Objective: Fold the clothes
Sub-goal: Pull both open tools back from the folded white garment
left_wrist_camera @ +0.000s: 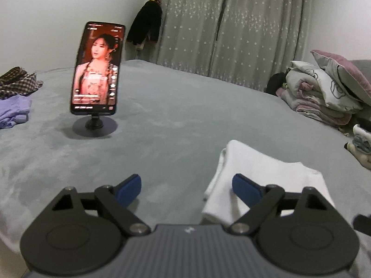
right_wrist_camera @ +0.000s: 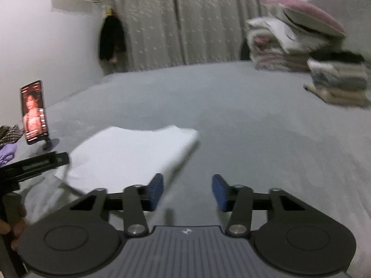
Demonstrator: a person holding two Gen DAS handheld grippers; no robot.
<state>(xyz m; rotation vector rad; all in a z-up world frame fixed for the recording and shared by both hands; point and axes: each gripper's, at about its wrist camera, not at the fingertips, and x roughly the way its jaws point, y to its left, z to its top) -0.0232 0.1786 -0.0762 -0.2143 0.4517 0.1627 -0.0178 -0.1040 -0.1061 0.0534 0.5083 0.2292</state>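
Left wrist view shows the folded white cotton garment [left_wrist_camera: 266, 176] lying on the grey plush bedspread [left_wrist_camera: 174, 127]. Left gripper [left_wrist_camera: 186, 186] and right gripper [right_wrist_camera: 187, 191] both gape, holding nothing. Soft, light and limp, it is probably best pinched at a folded edge.

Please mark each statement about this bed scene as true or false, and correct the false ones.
1. A folded white garment lies on the grey bed cover. True.
2. The phone lies flat on the bed. False: it stands upright on a round stand.
3. The left gripper is clamped on the white garment. False: its jaws are apart and hold nothing.
4. The right gripper holds nothing. True.
5. A purple garment lies left of the phone in the left wrist view. True.
6. The curtain is plain red. False: it is grey with small stars.
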